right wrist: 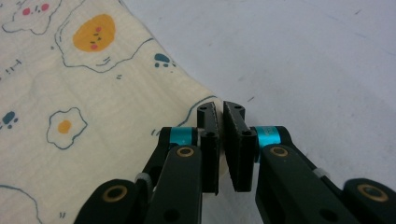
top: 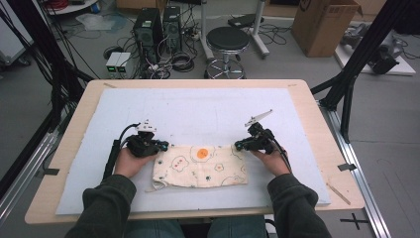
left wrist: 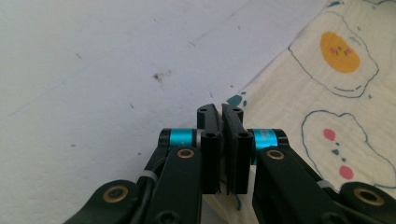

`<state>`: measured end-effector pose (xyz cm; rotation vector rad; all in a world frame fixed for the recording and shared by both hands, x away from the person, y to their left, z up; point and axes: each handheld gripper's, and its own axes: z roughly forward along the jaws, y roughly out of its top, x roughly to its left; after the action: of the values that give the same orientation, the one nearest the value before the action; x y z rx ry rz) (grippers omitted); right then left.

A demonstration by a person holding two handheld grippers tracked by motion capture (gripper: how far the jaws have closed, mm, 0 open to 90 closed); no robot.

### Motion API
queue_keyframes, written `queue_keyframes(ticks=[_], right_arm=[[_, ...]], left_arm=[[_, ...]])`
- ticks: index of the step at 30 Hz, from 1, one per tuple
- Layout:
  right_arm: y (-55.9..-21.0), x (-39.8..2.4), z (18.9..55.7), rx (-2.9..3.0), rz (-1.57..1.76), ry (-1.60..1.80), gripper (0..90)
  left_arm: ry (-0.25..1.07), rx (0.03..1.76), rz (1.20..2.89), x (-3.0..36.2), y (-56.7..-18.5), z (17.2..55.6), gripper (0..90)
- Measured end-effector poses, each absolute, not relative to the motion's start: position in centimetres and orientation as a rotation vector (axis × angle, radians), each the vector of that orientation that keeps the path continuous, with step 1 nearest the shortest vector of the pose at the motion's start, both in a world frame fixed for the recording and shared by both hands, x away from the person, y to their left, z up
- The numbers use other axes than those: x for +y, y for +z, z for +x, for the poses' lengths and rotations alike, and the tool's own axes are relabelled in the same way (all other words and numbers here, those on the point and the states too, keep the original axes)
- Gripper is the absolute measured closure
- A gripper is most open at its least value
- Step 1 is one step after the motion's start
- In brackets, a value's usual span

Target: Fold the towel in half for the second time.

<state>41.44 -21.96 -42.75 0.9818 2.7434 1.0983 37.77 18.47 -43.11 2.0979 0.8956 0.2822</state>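
Both grippers are sitting at the far corners of the folded egg-print cloth (top: 200,165), which is lying in the lower centre of the high view on the pale blue mat (top: 198,114), long axis running left-right across the frame.

The left gripper (top: 162,146) is at the cloth's upper-left corner, and the right gripper (top: 239,146) at its upper-right corner. The two are facing each other along the far edge.

In the left gripper view, the left gripper (left wrist: 221,112) is pinching narrow, and the cloth (left wrist: 327,116) corner is running in between the jaws from the right of the frame. I'm reading that as clamped on the fabric.

In the right gripper view, the right gripper (right wrist: 220,108) is likewise nearly closed, and the cloth (right wrist: 84,93) edge is coming in from the left of the frame and disappearing between the jaws. Same read: holding the corner.

The relation that matters: the cloth is spanning straight between the two tools, one corner each, and neither hand is nearer than the other. The rest of the fabric is lying toward the bottom of the high view, toward the person.

My judgement: the next move is a paired lift or a fold across the short axis. The hands need to be travelling in sync, or the far edge is going slack or skewing.
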Motion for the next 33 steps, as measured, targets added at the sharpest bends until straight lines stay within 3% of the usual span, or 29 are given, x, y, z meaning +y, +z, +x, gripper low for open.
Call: queue_keyframes(ticks=[15,33], right_arm=[[-42.2,-21.7,43.1,2.656,1.04,1.125,85.2],[-40.4,-22.7,41.9,2.601,0.965,1.285,85.0]], left_arm=[[0.355,0.926,2.006,19.3,-42.9,38.3,85.9],[0.378,0.835,1.962,19.5,-41.6,36.9,85.1]])
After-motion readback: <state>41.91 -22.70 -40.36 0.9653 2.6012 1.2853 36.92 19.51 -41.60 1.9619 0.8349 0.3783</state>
